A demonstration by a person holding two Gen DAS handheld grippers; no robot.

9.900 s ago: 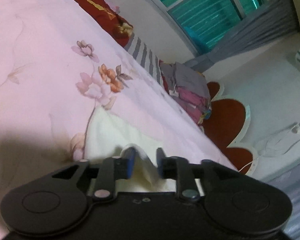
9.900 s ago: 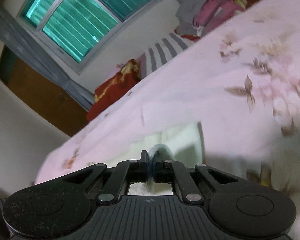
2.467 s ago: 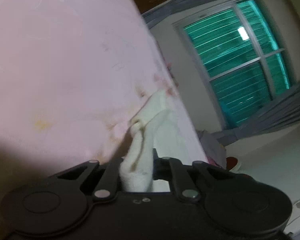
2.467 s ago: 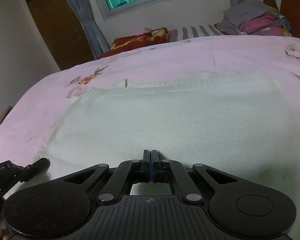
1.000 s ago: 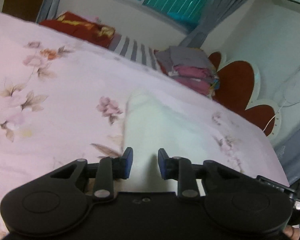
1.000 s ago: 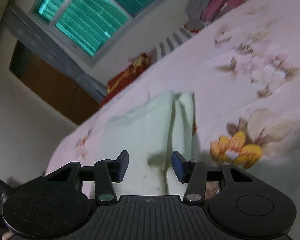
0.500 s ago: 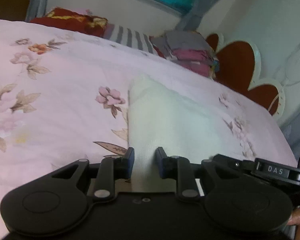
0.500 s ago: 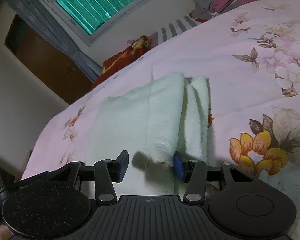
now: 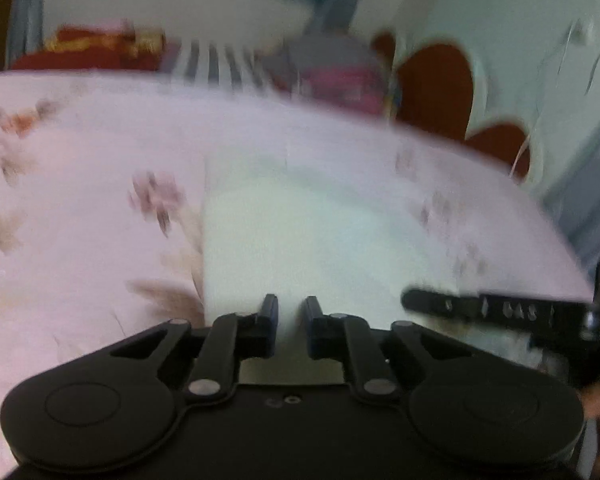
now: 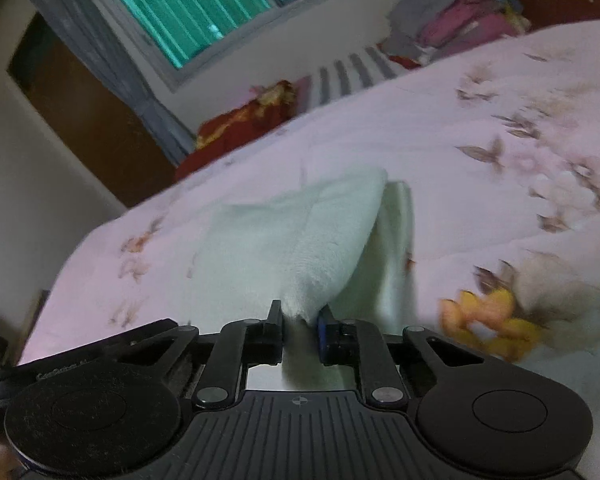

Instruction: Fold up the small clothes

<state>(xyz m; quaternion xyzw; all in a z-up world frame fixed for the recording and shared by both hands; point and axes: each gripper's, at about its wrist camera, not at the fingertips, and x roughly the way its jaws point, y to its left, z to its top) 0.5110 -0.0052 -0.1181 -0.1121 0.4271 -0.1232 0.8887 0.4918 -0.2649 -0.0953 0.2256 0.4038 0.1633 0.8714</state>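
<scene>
Spread across a bed (image 10: 480, 128) under pink flowered bedding: a small white knit garment (image 10: 260, 248), partly folded into a long panel, near edge toward both cameras. Looks soft, light and limp, thick enough to bunch, likely to sag and drag across the bedding rather than slide, so best taken at the near corners or hem, both layers pinched together. At its right near corner, right gripper (image 10: 300, 326), jaws just closed and clamped on a raised peak of the knit. At the left near edge, left gripper (image 9: 287, 320), jaws closing, narrowly apart with white fabric between; too blurred to tell whether the pads press it. Beyond, a pile of folded clothes (image 10: 460, 24).
</scene>
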